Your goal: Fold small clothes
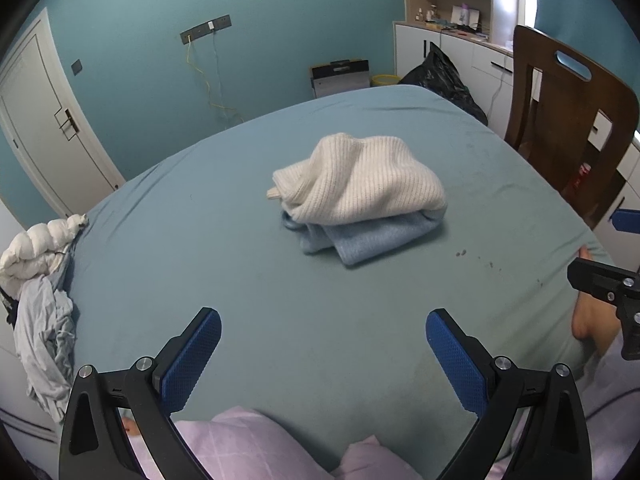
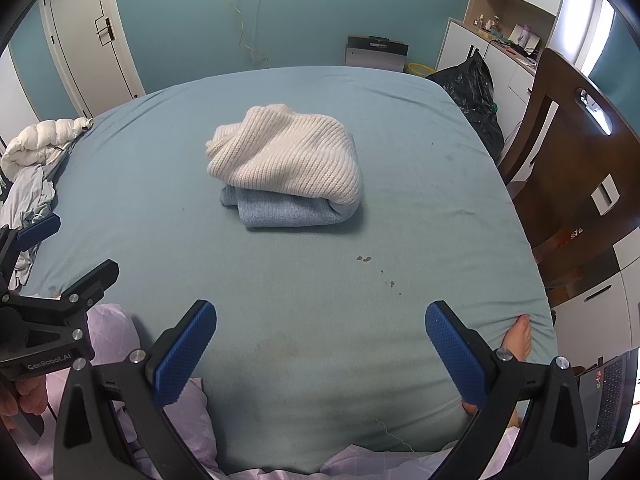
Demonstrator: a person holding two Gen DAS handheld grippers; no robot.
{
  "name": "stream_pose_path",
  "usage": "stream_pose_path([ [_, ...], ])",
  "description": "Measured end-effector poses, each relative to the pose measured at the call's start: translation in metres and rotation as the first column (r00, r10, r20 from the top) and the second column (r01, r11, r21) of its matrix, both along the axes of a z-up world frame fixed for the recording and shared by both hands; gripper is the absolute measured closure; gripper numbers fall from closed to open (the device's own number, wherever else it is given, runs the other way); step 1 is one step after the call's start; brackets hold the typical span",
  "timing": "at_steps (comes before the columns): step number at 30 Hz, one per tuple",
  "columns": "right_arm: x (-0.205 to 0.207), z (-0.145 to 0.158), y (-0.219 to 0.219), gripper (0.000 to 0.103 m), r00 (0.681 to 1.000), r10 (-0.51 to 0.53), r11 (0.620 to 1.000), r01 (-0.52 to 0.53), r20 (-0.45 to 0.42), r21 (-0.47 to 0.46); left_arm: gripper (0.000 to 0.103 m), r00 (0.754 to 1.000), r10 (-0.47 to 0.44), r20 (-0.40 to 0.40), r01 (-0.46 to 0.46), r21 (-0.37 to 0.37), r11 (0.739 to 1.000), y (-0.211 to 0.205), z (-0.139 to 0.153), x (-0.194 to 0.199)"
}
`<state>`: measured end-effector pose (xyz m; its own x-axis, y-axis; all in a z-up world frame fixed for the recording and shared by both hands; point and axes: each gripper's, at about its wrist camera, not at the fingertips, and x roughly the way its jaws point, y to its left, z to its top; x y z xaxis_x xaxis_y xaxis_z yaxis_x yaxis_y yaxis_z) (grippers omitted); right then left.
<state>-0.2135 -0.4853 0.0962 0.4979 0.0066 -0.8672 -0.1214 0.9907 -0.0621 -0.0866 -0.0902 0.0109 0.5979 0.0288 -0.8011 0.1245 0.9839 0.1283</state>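
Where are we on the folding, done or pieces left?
Done: cream knit sweater lies folded on top of the folded blue garment, mid-bed. In hand: nothing; left gripper and right gripper are open and back from the stack. Possibly left: crumpled grey clothing at the bed's edge.

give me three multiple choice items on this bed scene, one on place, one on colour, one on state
1. Where is the cream knit sweater?
A. on the chair
B. on top of the blue garment
C. on the floor

2. What colour is the bed sheet?
A. teal
B. red
C. yellow

3. How are the left tongs and right tongs?
A. both shut on cloth
B. one open, one shut
C. both open, empty

Answers: B, the sweater lies over the folded blue garment; A, the sheet is teal; C, both pairs of pads are spread with nothing between.
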Motion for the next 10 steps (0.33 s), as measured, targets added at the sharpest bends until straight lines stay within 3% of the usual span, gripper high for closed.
stream_pose_path([
  [10,-0.0016,-0.0008,0.0009,0.001,1.0,0.001,1.0,-0.001,-0.008,-0.005,0.0,1.0,0.005,-0.019,-0.005,0.002,1.0,-0.0003,-0.0024,-0.0008],
])
